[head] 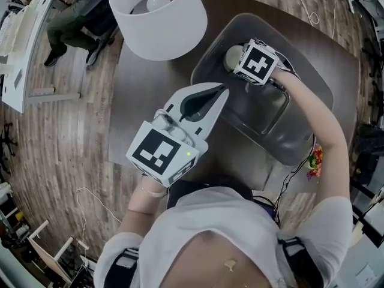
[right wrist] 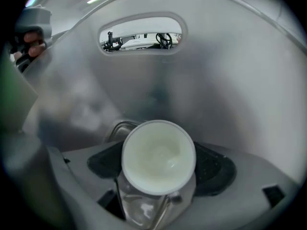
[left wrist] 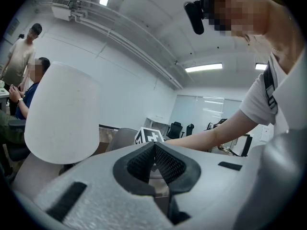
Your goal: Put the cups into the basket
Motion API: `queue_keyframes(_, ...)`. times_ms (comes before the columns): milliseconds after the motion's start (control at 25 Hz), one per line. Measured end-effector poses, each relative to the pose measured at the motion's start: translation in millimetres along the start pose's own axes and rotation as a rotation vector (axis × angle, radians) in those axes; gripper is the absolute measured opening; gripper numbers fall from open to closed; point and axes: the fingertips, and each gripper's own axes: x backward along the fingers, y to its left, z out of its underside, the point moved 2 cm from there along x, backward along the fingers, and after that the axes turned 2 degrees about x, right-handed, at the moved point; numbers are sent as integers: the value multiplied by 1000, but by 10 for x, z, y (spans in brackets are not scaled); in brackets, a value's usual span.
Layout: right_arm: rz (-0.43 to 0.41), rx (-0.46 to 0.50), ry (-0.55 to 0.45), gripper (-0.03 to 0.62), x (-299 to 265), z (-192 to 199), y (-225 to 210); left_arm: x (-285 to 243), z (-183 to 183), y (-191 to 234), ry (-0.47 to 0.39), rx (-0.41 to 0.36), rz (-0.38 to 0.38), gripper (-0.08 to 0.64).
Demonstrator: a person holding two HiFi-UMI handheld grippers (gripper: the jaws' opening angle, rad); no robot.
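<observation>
My right gripper clasps a white cup down inside the grey plastic basket, while my left gripper, jaws pressed together and empty, hovers over the dark table.

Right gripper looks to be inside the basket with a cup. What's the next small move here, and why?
Probably open the right gripper and release the white cup. Its jaws are shut on the cup, and the wall of the grey basket fills the right gripper view, so the cup is already inside. Whether it touches the bottom is not visible.
</observation>
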Motion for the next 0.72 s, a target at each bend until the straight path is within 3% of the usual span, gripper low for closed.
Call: queue_keyframes(720,26,-138,-34,399,-217,-41,-123,10,73,-11,8,24,3,11)
